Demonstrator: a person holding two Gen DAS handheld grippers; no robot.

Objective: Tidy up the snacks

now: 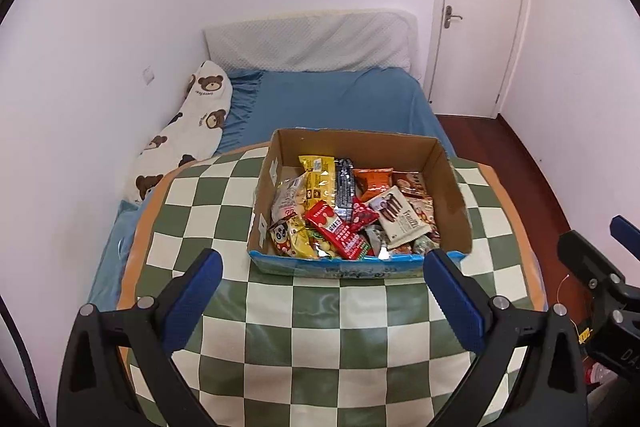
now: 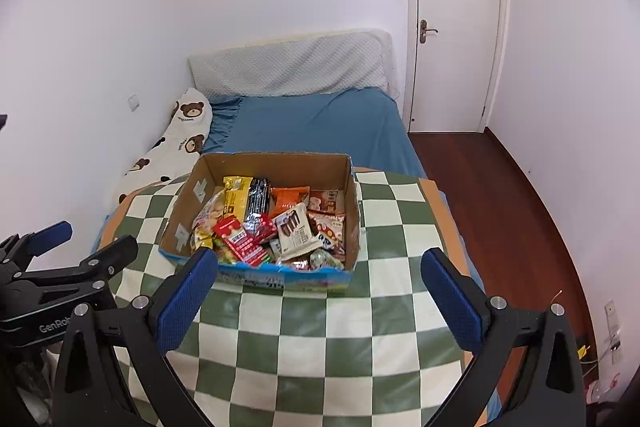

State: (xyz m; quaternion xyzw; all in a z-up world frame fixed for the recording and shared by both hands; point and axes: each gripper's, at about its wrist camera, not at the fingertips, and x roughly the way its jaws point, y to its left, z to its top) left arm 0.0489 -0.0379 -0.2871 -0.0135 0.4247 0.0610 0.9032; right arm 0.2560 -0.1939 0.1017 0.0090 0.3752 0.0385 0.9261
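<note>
A cardboard box [image 1: 452, 179] [image 2: 188, 199] stands on the far part of a table covered with a green and white checked cloth [image 1: 320, 327] [image 2: 320, 327]. It is full of several snack packets: a yellow one [image 1: 318, 179], a red one [image 1: 338, 229] [image 2: 240, 239], an orange one [image 1: 374, 181] and a white biscuit pack [image 1: 400, 215] [image 2: 296, 231]. My left gripper [image 1: 322, 263] is open and empty, just in front of the box. My right gripper [image 2: 320, 263] is open and empty, also in front of the box. Each shows at the edge of the other's view.
Behind the table is a bed with a blue sheet [image 1: 340, 103] [image 2: 320, 123], a bear-print pillow [image 1: 188, 131] along the left wall and a grey headboard cushion [image 1: 312, 43]. A white door [image 2: 456, 27] and dark wood floor [image 2: 500, 195] lie to the right.
</note>
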